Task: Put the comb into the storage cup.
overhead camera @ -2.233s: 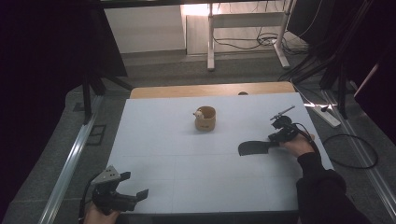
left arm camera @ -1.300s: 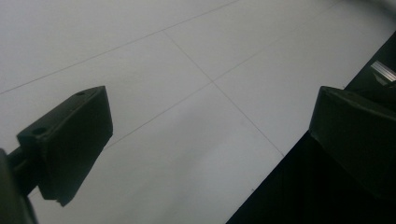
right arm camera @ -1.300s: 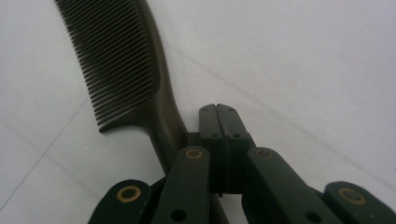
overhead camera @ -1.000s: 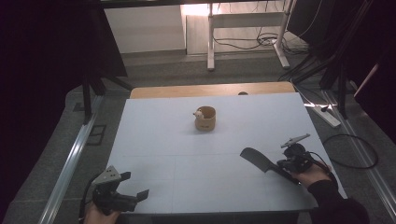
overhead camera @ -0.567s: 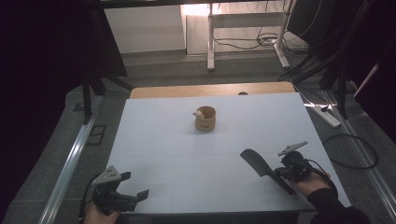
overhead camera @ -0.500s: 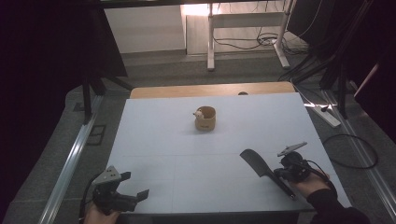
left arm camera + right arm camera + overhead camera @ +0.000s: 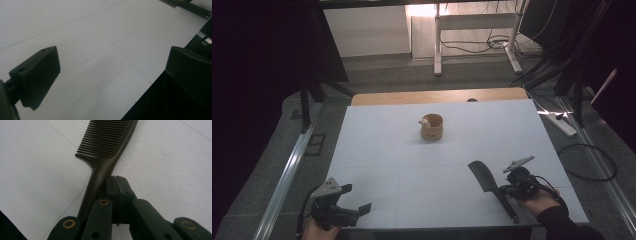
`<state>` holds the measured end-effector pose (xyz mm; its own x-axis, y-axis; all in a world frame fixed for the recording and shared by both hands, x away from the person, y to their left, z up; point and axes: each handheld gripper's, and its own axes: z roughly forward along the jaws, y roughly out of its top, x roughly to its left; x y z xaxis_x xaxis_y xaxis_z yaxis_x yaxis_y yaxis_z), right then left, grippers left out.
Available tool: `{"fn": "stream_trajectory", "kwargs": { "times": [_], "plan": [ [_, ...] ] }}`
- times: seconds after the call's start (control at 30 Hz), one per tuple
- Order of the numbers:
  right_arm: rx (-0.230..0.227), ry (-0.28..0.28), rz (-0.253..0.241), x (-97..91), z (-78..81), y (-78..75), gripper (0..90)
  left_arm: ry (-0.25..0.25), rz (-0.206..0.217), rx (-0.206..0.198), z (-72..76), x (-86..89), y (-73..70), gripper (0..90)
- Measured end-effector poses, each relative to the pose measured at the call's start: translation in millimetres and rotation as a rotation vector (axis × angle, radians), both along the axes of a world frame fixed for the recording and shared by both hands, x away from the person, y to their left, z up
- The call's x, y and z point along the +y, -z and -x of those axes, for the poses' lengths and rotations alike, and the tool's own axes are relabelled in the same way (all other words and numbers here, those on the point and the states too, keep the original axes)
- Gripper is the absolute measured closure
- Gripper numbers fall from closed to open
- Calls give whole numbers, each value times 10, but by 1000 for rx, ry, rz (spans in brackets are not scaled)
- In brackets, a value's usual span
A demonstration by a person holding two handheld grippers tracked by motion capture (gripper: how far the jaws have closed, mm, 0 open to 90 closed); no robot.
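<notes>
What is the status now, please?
Left tongs open, idle. Right tongs shut beside the comb handle, comb flat on table. Cup far off, nothing blocking.

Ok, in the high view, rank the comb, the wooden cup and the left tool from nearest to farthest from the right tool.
1. Comb, right beside the right tool.
2. Wooden cup, mid-table, farther back.
3. Left tool, at the table's near left corner.

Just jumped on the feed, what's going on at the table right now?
The right gripper has its jaws shut, touching the handle of a dark comb that lies flat on the white table near its front right edge. Whether the pads actually pinch it is unclear. The left gripper sits open and empty at the front left. A small brown cup stands mid-table, untouched.
</notes>
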<state>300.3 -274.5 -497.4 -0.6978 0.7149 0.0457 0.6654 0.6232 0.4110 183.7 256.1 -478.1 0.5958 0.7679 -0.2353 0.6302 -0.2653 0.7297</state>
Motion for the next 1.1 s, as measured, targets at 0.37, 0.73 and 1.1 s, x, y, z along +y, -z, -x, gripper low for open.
{"fn": "stream_trajectory", "kwargs": {
  "times": [0.37, 0.73, 1.1],
  "plan": [
    [-97, 56, -47, -135, 68, -199, 740, -1, 3, 0, 2, 5, -1, 4],
    [-123, 85, -94, -151, 161, -309, 354, -1, 3, 1, -1, 4, 0, 5],
    [-104, 37, -56, -43, 185, -323, 49, -1, 3, 2, -2, 4, 1, 5]
  ]
}}
